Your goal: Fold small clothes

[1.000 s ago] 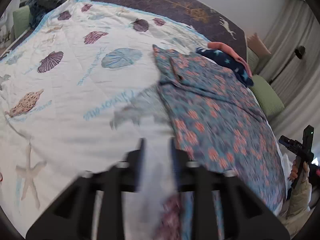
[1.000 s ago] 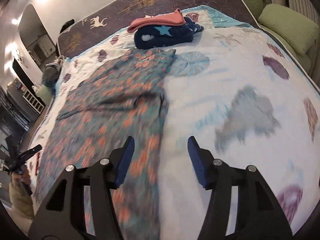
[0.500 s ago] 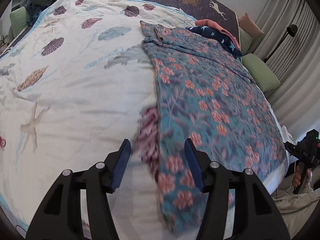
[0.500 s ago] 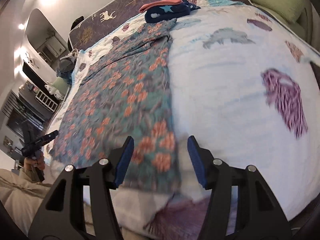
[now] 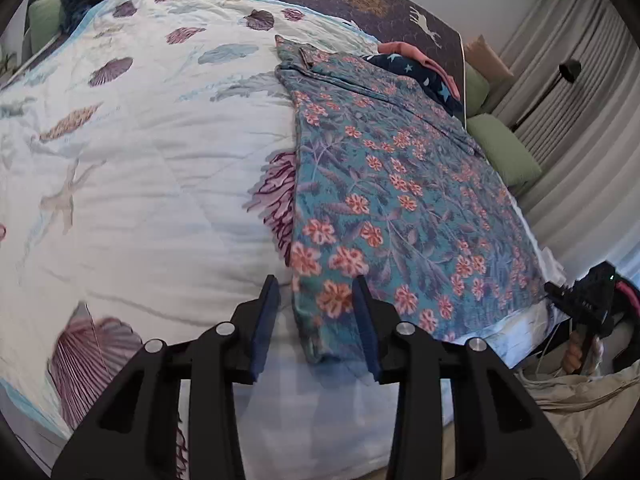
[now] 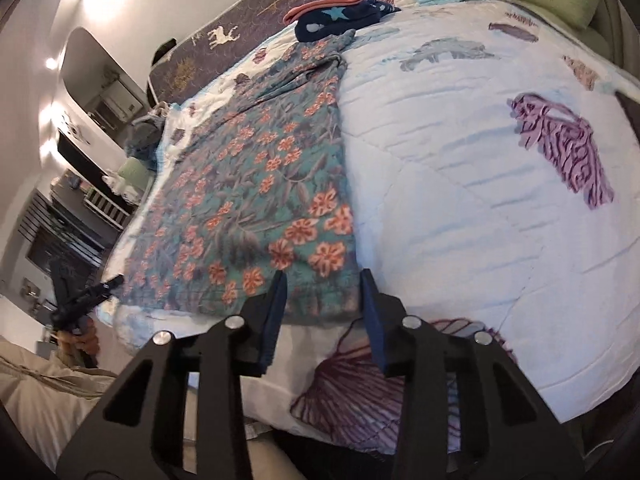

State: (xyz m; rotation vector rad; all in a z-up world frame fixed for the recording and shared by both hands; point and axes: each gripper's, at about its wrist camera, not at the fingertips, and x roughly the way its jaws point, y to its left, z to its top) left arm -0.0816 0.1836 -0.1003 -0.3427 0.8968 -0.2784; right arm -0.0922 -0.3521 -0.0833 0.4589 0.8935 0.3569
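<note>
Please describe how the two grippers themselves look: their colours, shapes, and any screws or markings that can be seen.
The left gripper and the right gripper look alike: matte black angular linkage arms with triangular cut-outs, silver round pivot screws at the joints, and flat dark blue finger pads. No printed markings show up close. From the right wrist view, the left gripper is a black handle.

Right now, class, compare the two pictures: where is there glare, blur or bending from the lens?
Left wrist view: even daylight, the floral cloth sharp, the quilt blurred near the bottom, the curtains bowed by the fisheye. Right wrist view: dimmer, wall lamps glare at upper left, the cloth's near hem soft, the quilt's edges curved.
</note>
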